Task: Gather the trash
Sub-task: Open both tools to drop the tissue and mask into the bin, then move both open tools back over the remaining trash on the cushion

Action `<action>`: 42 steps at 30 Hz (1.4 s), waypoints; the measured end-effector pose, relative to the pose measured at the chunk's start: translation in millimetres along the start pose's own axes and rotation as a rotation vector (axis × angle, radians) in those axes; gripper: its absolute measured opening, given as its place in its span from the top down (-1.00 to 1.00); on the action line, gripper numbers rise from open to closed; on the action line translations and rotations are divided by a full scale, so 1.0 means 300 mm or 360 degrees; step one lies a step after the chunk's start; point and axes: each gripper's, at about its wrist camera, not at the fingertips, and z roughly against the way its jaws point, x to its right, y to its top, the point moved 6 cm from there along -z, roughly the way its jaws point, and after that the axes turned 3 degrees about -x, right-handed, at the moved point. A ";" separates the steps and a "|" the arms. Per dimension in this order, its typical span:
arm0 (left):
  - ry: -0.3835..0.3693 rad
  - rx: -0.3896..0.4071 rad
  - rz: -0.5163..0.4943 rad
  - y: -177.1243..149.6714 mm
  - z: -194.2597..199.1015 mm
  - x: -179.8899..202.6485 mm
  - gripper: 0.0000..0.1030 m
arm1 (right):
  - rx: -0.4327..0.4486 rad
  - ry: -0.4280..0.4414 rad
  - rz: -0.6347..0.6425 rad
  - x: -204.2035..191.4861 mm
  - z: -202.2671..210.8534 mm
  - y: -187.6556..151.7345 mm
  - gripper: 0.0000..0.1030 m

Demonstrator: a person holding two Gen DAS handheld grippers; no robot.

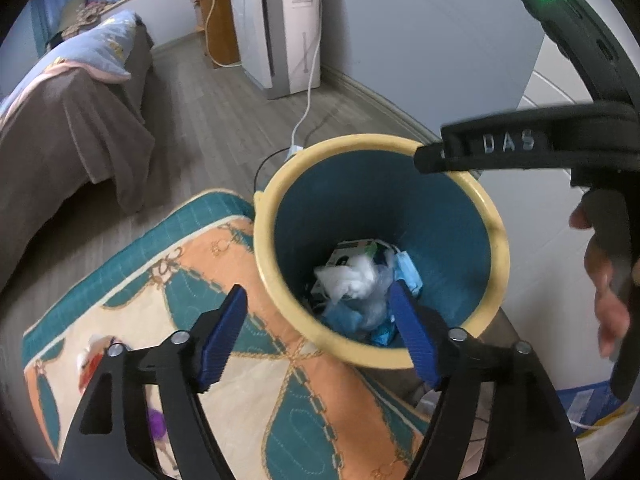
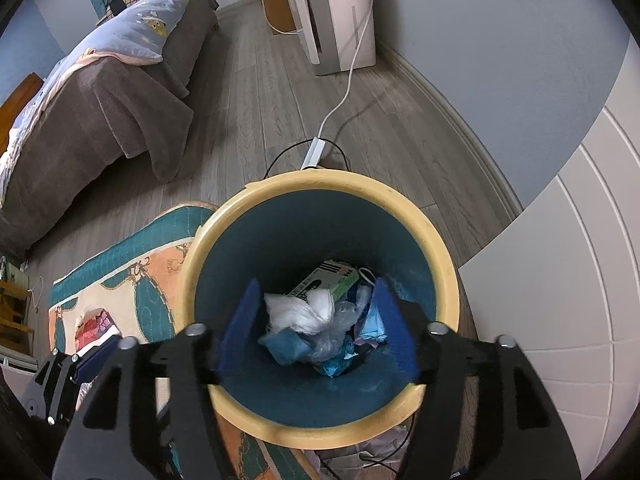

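both grippers, left (image 1: 316, 332) and right (image 2: 316, 328), hung open and empty over the bin (image 2: 404, 196), where the trash (image 2: 308, 312) lay at the bottom. the drop step looked done; next, they likely needed another piece from the floor.

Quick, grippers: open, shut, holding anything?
Left gripper: open, empty, at the bin's near rim.
Right gripper: open, empty, over the bin.
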 end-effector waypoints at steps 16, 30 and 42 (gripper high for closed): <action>0.0176 0.0093 0.0276 -0.228 0.305 -0.324 -0.79 | 0.0062 0.0020 0.0278 -0.342 0.125 -0.021 -0.89; 0.0460 0.0046 0.0634 -0.577 0.541 -0.795 -0.81 | -0.0069 0.0162 0.0442 -0.708 0.113 -0.174 -0.89; 0.0456 -0.0090 0.0902 -0.763 0.445 -0.951 -0.81 | -0.0227 0.0086 0.0688 -0.881 -0.038 -0.310 -0.89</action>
